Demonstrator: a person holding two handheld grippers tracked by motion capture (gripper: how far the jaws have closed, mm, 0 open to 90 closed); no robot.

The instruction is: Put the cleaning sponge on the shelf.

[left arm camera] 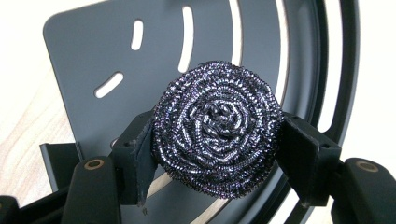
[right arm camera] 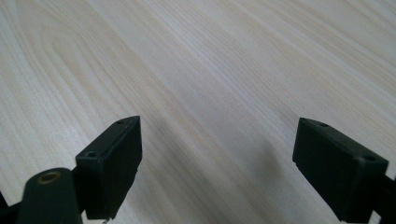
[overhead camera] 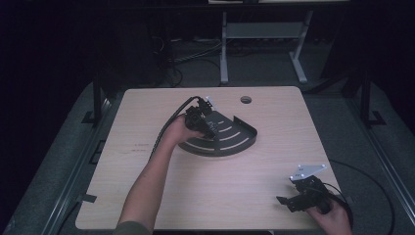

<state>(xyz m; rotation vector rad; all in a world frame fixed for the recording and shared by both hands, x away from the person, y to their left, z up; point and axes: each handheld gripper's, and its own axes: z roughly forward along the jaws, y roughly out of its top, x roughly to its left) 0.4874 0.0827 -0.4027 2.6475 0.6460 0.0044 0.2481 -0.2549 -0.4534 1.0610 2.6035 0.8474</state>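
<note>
A round steel-wool scourer (left arm camera: 218,128) sits squeezed between the two black jaws of my left gripper (left arm camera: 217,140), just above a dark fan-shaped slotted metal tray (left arm camera: 93,51). In the high view the left gripper (overhead camera: 204,123) is over the left part of that tray (overhead camera: 237,139) in the middle of the table; the scourer is hidden there by the hand. My right gripper (overhead camera: 288,199) rests near the table's front right corner. Its jaws stand wide apart over bare wood (right arm camera: 217,140), holding nothing.
The light wooden table (overhead camera: 147,196) has a round cable hole (overhead camera: 245,100) near its far edge. The tray has a raised rim along its curved right side (overhead camera: 252,129). A white desk frame (overhead camera: 264,34) stands on the floor beyond the table.
</note>
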